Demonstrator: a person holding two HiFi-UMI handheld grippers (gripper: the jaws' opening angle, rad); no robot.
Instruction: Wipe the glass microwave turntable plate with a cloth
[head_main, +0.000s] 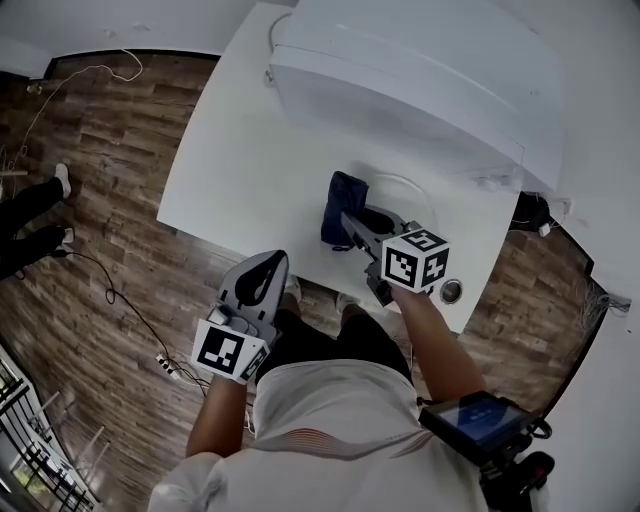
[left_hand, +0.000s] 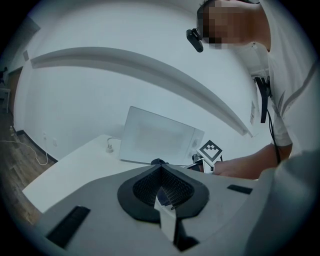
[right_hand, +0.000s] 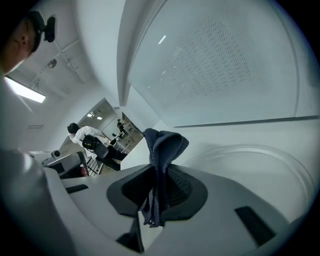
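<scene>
The right tool is clamped on the dark cloth, which is bunched beyond its jaws. The glass plate lies flat on the tabletop, just ahead and to the right, before the microwave; the cloth perhaps overlaps its rim. The left tool, jaws together and empty, hangs off the tabletop edge, much farther away.

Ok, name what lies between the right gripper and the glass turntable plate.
Only the dark blue cloth, clamped in the right gripper; right gripper view shows it.
</scene>
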